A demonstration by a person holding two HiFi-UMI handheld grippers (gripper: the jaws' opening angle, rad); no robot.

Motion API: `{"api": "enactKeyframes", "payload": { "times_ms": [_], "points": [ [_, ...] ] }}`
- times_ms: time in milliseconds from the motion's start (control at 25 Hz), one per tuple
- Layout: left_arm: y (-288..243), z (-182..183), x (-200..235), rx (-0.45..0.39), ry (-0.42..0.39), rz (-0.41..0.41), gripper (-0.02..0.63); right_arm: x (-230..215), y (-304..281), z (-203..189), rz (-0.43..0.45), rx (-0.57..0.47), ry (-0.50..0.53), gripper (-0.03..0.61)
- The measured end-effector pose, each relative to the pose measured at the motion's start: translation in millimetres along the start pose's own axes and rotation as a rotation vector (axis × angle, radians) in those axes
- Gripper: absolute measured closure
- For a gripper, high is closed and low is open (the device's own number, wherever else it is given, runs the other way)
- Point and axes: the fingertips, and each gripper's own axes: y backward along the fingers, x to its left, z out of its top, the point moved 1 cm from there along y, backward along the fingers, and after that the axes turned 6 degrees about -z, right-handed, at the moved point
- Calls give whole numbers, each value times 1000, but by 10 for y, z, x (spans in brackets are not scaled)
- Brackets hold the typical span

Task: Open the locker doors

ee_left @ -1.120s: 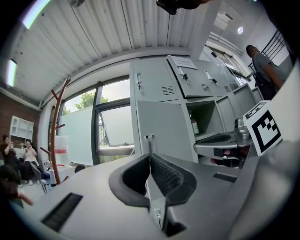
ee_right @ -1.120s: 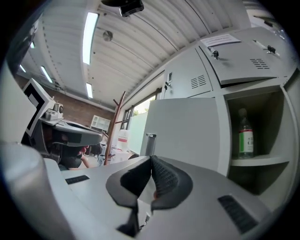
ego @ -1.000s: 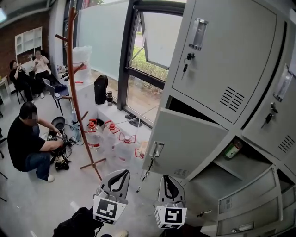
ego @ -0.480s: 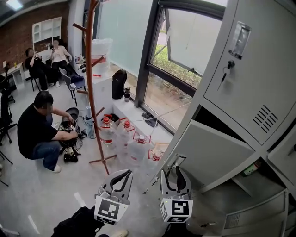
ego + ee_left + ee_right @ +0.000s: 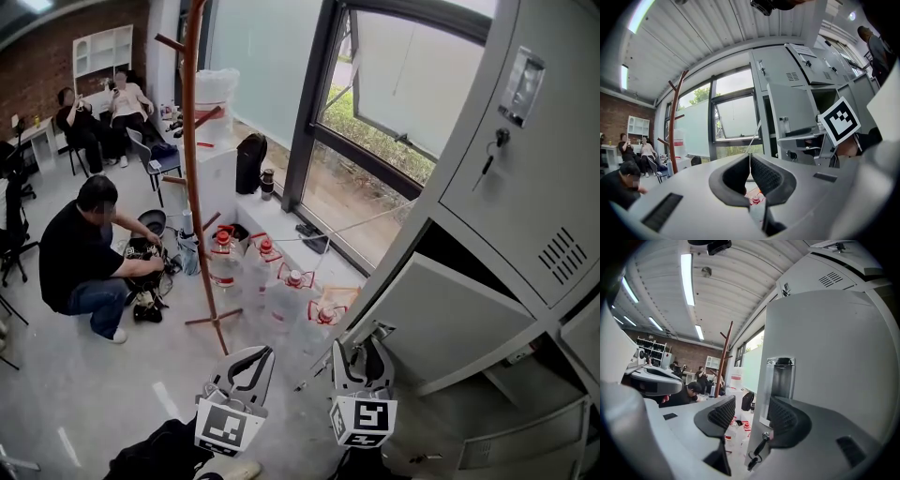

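Right gripper view has the half-swung locker door [image 5: 834, 362], its upright handle [image 5: 780, 378] straight ahead between the right tongs [image 5: 751, 412], which have just been spreading wide and grip nothing; the left tongs [image 5: 750, 158], pinched together and empty, sit farther left.

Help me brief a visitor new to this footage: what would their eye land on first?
The grey locker bank fills the right side of the head view, with one lower door swung open. The right gripper is at that door's edge; its jaws have just been opening, and the handle shows between them, ungripped. At left, a tall wooden coat stand rises beside a crouching person.
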Motion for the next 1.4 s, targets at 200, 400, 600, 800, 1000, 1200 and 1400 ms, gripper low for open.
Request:
{"api": "enactKeyframes", "payload": {
  "times_ms": [200, 400, 600, 800, 1000, 1200, 1400],
  "points": [
    [26, -6, 34, -11, 5, -3, 588, 25, 38, 2, -11, 5, -1, 342],
    [82, -11, -6, -14, 5, -21, 588, 40, 183, -4, -43, -2, -5, 377],
    [175, 52, -47, -33, 3, -42, 588, 112, 371, -5, -69, 8, 8, 383],
    [303, 120, -134, -55, -2, -71, 588, 162, 598, -16, -106, 18, 19, 389],
    [432, 173, -263, -75, -9, -109, 588, 156, 850, -29, -155, 24, 27, 442],
    [522, 212, -416, -86, -19, -156, 588, 176, 1121, -51, -178, 36, 31, 439],
    [572, 240, -636, -94, -25, -216, 588, 155, 1413, -80, -206, 54, 40, 432]
  ]
}}
